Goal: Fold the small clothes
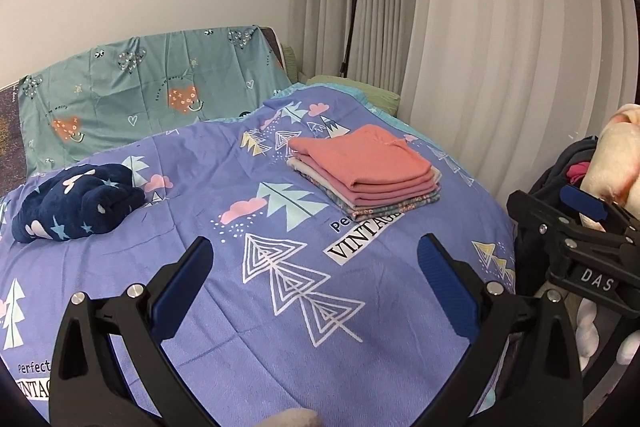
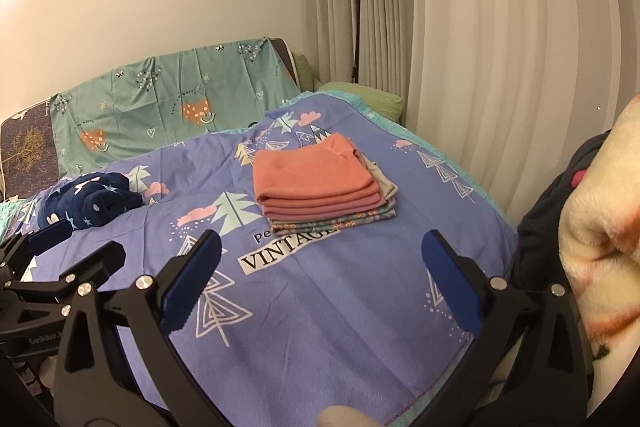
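I have both grippers hovering above the near edge of the bed, over the purple tree-print sheet (image 1: 248, 195), and neither holds anything. My left gripper (image 1: 316, 267) has its blue pads spread wide with only sheet showing between them; my right gripper (image 2: 320, 263) is just as wide and just as empty. In the left wrist view the right gripper sits off the sheet's right edge, close to the heap of unfolded laundry (image 1: 608, 167), a cream fleece on top with dark cloth beneath it. I judge that heap is the supply, so the right side is placed to reach it.

The folded stack (image 1: 364, 173) lies toward the far right corner of the sheet, a salmon piece on top, pinker layers under it and a patterned one at the bottom, edges roughly aligned. It looks parked there to leave the middle and near part of the sheet free as a folding area.

A navy star-print fleece garment (image 1: 76, 203) lies crumpled near the left edge, well apart from the stack. It is not folded, so I take it as work still to do, along with the heap on the right.

Next I would pick one piece and spread it flat in the open middle. The plush fabric is bulky and may slip from a shallow pinch.
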{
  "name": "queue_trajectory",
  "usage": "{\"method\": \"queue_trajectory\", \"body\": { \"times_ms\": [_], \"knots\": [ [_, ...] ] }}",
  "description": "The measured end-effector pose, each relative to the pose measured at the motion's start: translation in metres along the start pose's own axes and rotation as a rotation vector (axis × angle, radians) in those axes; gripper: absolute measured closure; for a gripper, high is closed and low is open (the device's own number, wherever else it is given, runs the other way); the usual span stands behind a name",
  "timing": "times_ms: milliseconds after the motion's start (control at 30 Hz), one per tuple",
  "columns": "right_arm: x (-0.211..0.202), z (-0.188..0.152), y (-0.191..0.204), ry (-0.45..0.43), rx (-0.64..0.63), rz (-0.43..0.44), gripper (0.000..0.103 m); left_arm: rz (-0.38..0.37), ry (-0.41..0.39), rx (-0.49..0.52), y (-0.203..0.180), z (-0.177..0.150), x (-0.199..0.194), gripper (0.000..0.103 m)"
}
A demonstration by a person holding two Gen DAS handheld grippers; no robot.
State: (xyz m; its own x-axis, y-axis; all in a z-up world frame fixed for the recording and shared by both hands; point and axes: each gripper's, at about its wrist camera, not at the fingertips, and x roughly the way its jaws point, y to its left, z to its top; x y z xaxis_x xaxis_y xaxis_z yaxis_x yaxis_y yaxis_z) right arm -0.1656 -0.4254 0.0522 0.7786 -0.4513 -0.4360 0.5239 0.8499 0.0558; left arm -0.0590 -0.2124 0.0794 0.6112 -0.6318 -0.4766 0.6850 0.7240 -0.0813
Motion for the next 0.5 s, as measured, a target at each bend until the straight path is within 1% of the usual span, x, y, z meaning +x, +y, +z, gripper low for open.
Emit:
{"method": "queue_trajectory", "body": {
  "times_ms": [167, 500],
  "knots": [
    [-0.001, -0.004, 0.0, 0.007, 0.001, -0.021, 0.002, -0.019, 0.012, 0.002, 0.002, -0.002, 0.002, 0.001],
    [0.002, -0.007, 0.004, 0.025, -0.008, -0.023, 0.002, -0.018, 0.037, 0.013, 0.002, -0.006, 0.012, 0.001]
  ]
}}
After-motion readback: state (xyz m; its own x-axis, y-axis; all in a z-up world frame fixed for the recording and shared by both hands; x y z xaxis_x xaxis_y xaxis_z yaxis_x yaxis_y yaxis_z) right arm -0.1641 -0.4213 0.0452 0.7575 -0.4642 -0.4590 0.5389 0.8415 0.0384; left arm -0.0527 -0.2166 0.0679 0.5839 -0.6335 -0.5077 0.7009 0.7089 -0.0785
